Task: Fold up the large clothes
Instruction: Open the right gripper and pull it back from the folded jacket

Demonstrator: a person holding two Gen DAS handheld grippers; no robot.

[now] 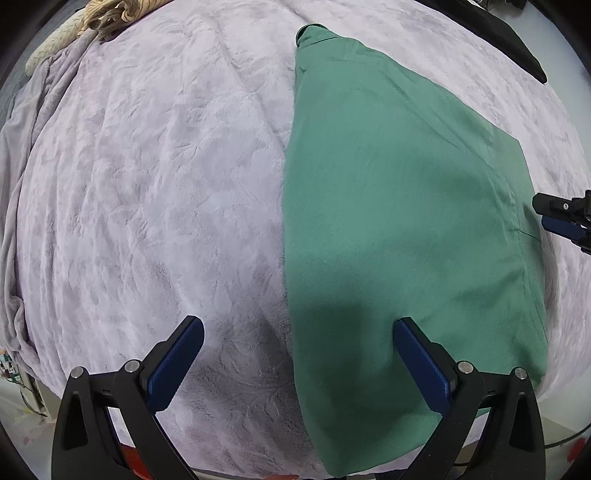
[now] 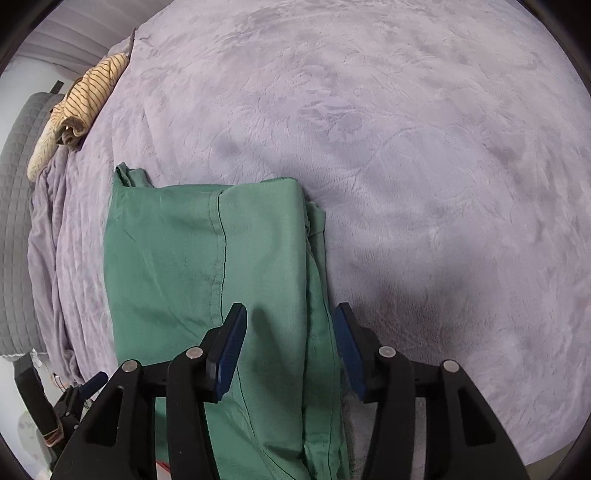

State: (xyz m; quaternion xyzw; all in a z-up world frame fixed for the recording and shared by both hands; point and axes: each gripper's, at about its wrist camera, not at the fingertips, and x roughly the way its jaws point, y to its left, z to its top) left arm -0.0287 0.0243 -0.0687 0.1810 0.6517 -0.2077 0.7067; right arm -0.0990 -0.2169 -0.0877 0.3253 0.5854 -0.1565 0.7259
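A green garment (image 1: pixel 399 206) lies folded into a long flat strip on the lilac plush blanket (image 1: pixel 147 184) that covers the bed. My left gripper (image 1: pixel 299 325) hangs open straight above the garment's left folded edge, one finger over the blanket, the other over the green cloth. In the right wrist view the same green garment (image 2: pixel 177 266) shows layered edges along its right side. My right gripper (image 2: pixel 290 312) stands open over those edges, and its pads do not press on the cloth. It also shows at the right rim as the right gripper (image 1: pixel 565 218).
A crumpled yellow striped garment (image 2: pixel 85 96) lies at the far left edge of the bed, also seen as the striped garment (image 1: pixel 107 14). A grey quilted cover (image 2: pixel 18 184) hangs beside it. A black object (image 1: pixel 509 40) sits at the far right. Broad blanket (image 2: pixel 424 166) stretches right of the garment.
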